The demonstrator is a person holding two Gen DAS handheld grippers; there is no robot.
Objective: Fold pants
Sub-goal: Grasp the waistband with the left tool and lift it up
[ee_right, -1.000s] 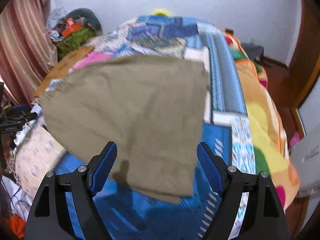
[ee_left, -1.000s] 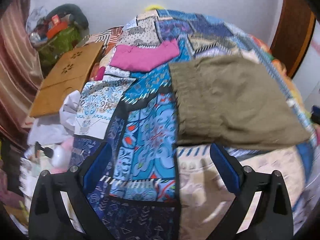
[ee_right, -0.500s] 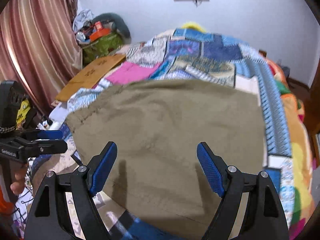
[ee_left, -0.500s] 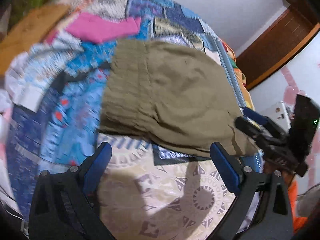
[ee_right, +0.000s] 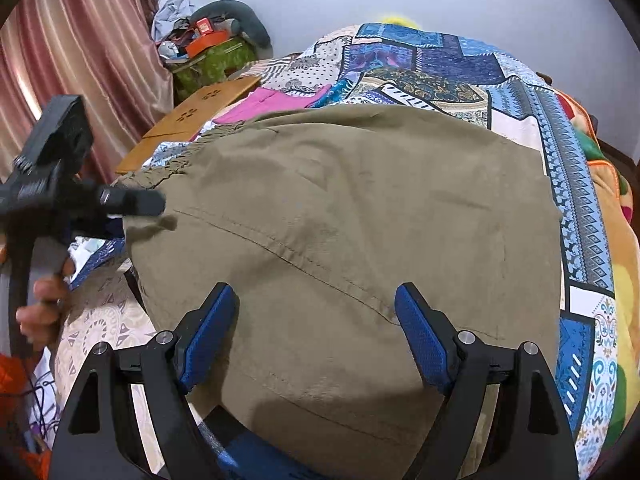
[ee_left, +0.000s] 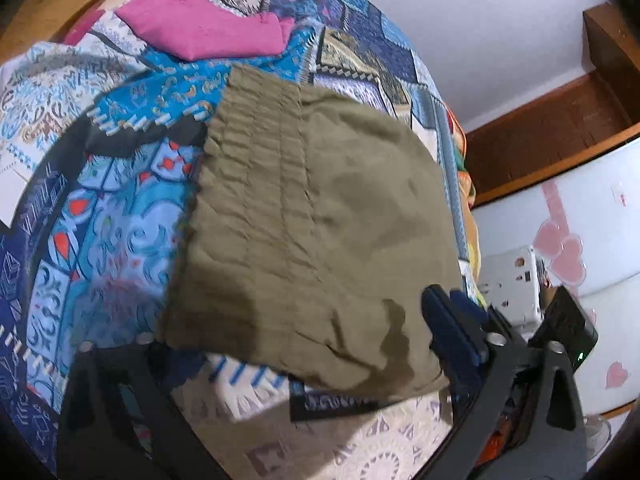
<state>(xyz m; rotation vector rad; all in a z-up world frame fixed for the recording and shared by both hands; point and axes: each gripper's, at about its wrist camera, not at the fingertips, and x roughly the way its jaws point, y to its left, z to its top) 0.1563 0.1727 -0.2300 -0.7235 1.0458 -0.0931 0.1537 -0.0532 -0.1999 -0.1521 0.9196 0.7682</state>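
The olive pants [ee_left: 320, 220] lie folded on the patchwork bedspread [ee_left: 100, 208], gathered waistband toward the left. My left gripper [ee_left: 304, 340] is open at their near edge; its left finger is hidden under the cloth, its right fingertip [ee_left: 448, 328] shows. In the right wrist view the pants [ee_right: 360, 220] fill the middle. My right gripper [ee_right: 316, 332] is open just above their near part, and nothing is between its pads. The left gripper [ee_right: 132, 204] shows there at the pants' left edge.
A pink garment [ee_left: 208, 28] lies on the bed beyond the pants. A wooden board [ee_right: 196, 112] and a green bag [ee_right: 212, 64] with clutter stand at the bed's far left, by a pink curtain [ee_right: 80, 60]. A brown door frame [ee_left: 560, 112] and white furniture are to the right.
Both grippers have moved in close to the pants. The left gripper has swung right and its left finger has gone under the near edge. The right gripper has lowered over the cloth.
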